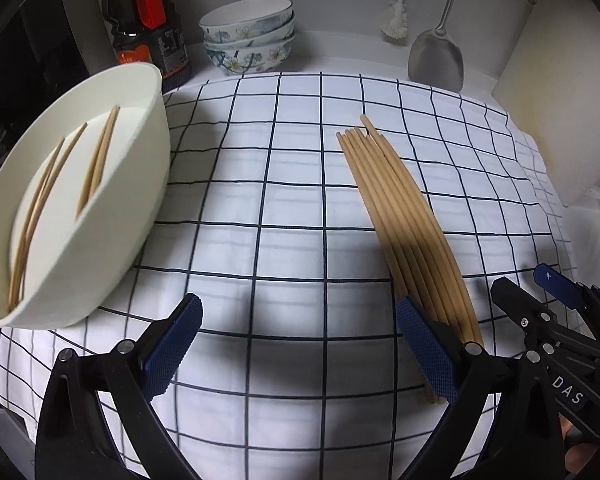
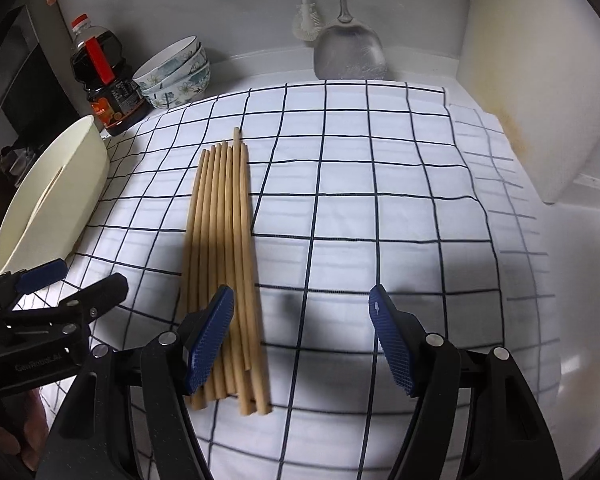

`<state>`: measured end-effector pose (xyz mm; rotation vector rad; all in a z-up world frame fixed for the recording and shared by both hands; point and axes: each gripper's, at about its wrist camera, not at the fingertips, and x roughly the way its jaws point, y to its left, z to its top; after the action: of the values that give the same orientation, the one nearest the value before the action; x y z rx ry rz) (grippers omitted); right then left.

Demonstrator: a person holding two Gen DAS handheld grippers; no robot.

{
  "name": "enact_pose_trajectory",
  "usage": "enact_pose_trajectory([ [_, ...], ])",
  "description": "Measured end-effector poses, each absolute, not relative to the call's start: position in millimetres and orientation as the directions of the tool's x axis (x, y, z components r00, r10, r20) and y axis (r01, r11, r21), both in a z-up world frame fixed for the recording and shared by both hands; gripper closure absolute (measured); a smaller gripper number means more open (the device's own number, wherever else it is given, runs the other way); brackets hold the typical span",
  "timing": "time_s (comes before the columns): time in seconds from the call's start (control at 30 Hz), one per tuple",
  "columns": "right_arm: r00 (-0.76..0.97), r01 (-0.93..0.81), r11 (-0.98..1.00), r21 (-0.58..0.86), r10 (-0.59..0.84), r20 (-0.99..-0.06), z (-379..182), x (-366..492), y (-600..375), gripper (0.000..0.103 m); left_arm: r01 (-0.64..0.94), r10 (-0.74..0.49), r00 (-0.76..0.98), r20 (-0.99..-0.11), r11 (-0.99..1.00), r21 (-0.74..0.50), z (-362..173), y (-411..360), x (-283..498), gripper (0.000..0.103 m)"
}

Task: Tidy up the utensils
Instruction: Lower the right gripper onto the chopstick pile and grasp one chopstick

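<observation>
Several wooden chopsticks (image 1: 400, 216) lie side by side in a bundle on the checked cloth (image 1: 260, 184); the same chopsticks (image 2: 224, 248) run down the middle left of the right wrist view. A cream oval holder (image 1: 112, 208) stands at the left with a few chopsticks (image 1: 100, 160) leaning inside it. My left gripper (image 1: 300, 308) hangs open over bare cloth, its right pad just left of the bundle's near end. My right gripper (image 2: 302, 300) is open too, its left pad over the bundle's near end, nothing between the pads.
A dark sauce bottle (image 1: 144, 20) and stacked floral bowls (image 1: 248, 36) stand at the back left. A metal spatula (image 1: 436, 56) and a white brush (image 1: 396, 20) lean on the back wall. A white board (image 2: 532, 92) stands at the right. The holder (image 2: 56, 192) sits at the cloth's left edge.
</observation>
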<state>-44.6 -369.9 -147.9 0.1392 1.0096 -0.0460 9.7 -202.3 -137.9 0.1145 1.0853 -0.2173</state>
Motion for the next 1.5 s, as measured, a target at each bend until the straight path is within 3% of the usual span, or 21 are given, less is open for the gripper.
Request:
enact_pose_trajectory([
  [0.6,0.525,-0.005,0.997,0.072,0.064,-0.849,-174,-24,-371,0.036,0.165,-0.116,0.460,-0.880,0.985,-0.044,-160,-203,19,0.007],
  [1.5,0.526,-0.076,0.995,-0.060,-0.011,-0.850,-176,-17,-368,0.036,0.173,-0.116,0.484,-0.867,0.984,-0.035,-157,-211,21,0.007],
])
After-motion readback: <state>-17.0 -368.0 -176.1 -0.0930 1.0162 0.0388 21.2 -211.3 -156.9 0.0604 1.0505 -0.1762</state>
